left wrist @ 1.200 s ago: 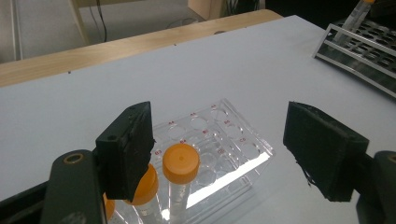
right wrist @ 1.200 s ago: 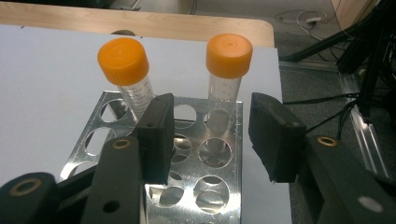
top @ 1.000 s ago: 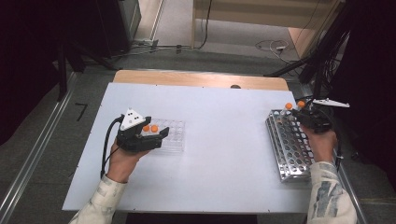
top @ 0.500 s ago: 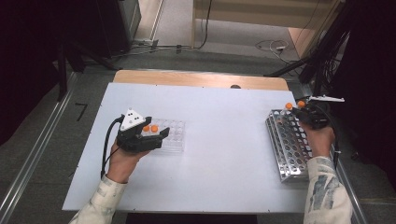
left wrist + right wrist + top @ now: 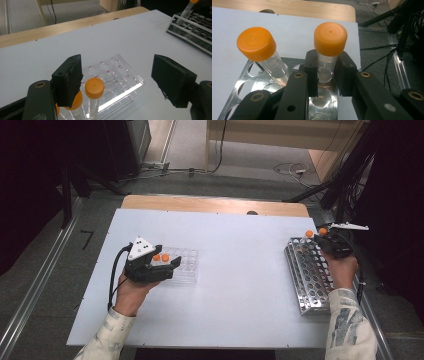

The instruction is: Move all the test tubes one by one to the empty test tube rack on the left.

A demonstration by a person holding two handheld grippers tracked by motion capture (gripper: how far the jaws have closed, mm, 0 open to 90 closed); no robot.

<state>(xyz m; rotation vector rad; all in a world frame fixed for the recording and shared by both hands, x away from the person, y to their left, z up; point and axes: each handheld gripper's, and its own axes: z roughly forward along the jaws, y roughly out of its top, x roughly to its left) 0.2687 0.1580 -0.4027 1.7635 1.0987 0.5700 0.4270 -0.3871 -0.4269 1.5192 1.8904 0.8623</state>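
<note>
Right gripper view: the right gripper (image 5: 325, 75) has its jaws clamped on a clear tube w/ orange cap (image 5: 329, 47), pads pressing the tube body just under the cap; jaws have just been closing, tube between them. That tube stands upright in the far corner of the metal rack (image 5: 262, 82), and a 2nd orange-capped tube (image 5: 260, 53) leans in a hole just beside it, to the left. High view: metal rack sits at the table's right edge, w/ the right hand (image 5: 340, 267) behind it and both orange caps at its far end. The left gripper (image 5: 159, 266) is over the near end of the clear plastic rack (image 5: 187, 265) on the left side of the white table (image 5: 240, 285). Left gripper view: jaws stand wide apart, nothing between the pads; two capped tubes (image 5: 94, 87) stand in the clear rack by the left jaw
</note>
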